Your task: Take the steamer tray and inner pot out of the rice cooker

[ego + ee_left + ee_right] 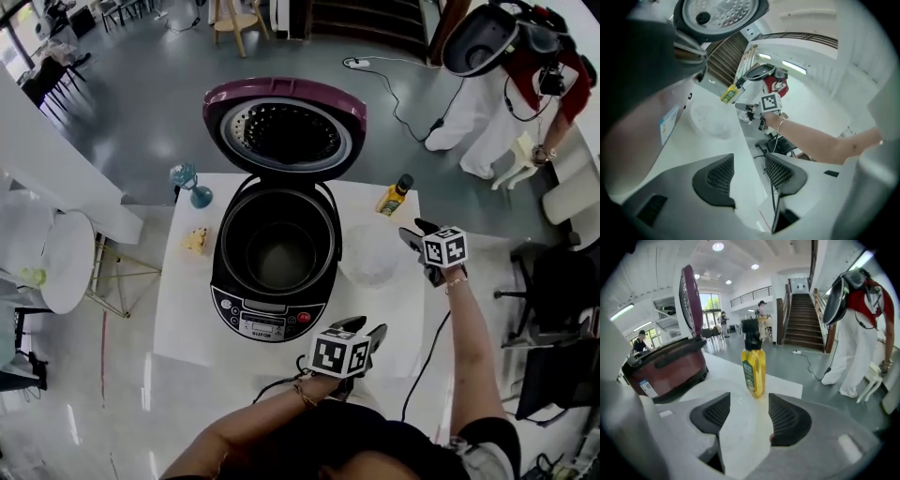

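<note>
Rice cooker (272, 309) with its lid (284, 131) thrown open stands just left of the left gripper (367, 334) on a white table (178, 319), the inner pot (281, 258) still seated in the body. Ahead of that gripper, and just left of the right gripper (414, 232), lies the steamer tray (372, 255), already out on the tabletop beside the cooker. Beyond the right gripper stands an oil bottle (395, 195), with nothing between it and the jaws. Across the cooker from the 2 grippers sit a blue glass piece (190, 183) and a small yellowish item (195, 240). Past the table, a person (473, 108) in white trousers bends over the grey floor.

Both grippers have their jaws apart and hold nothing. Only bare tabletop shows between either pair.

The cooker is glossy maroon and black with a front control panel. The lid's inner plate is perforated metal. The pot is dark, round and smooth. The tray is round, translucent white plastic. The bottle is clear, filled yellow, with a dark cap. The jaw pads (710, 413) are dark grey with a ribbed mesh face.
</note>
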{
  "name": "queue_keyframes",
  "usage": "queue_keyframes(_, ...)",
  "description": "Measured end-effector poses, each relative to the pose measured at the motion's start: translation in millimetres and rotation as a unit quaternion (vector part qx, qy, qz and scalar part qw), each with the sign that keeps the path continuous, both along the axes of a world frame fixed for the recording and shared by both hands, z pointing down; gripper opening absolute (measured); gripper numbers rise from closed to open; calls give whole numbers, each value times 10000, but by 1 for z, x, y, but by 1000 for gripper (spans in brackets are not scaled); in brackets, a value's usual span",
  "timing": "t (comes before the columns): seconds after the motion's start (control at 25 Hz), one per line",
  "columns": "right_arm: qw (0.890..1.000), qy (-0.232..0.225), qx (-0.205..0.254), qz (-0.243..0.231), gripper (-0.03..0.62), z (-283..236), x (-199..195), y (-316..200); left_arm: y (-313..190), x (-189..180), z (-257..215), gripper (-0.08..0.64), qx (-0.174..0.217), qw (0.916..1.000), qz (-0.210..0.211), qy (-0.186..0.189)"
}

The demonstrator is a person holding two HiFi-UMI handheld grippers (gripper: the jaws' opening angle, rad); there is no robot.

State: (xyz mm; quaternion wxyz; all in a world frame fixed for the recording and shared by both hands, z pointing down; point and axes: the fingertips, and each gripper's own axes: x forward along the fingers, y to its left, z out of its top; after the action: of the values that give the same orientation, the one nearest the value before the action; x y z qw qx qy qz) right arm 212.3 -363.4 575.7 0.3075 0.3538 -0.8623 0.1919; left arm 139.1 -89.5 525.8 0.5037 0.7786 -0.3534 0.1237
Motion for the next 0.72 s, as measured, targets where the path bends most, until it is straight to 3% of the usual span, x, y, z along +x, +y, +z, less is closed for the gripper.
queue_keyframes(0.12, 9987, -394, 308, 55, 238, -41, -4, 23, 13, -9, -41, 201, 705, 9968, 5, 390)
queue_keyframes(0.2, 9967, -669, 463, -41, 238, -68, -16, 43, 23, -14, -70, 201, 1135, 9898, -39, 865)
queue_keyframes(0.28, 9925, -989, 694, -192, 238, -100, -34, 63, 32, -22, -95, 199, 1641, 9812, -117, 1014)
queue_keyframes(0.52, 9688, -1869, 1456, -733, 238, -196, -105, 118, 53, -70, -150, 199, 2979, 9522, -539, 400)
queue_keyframes(0.72, 9499, -1805, 2311, -1080, 238, -247, -155, 159, 54, -145, -189, 201, 3733, 9162, -1379, -464)
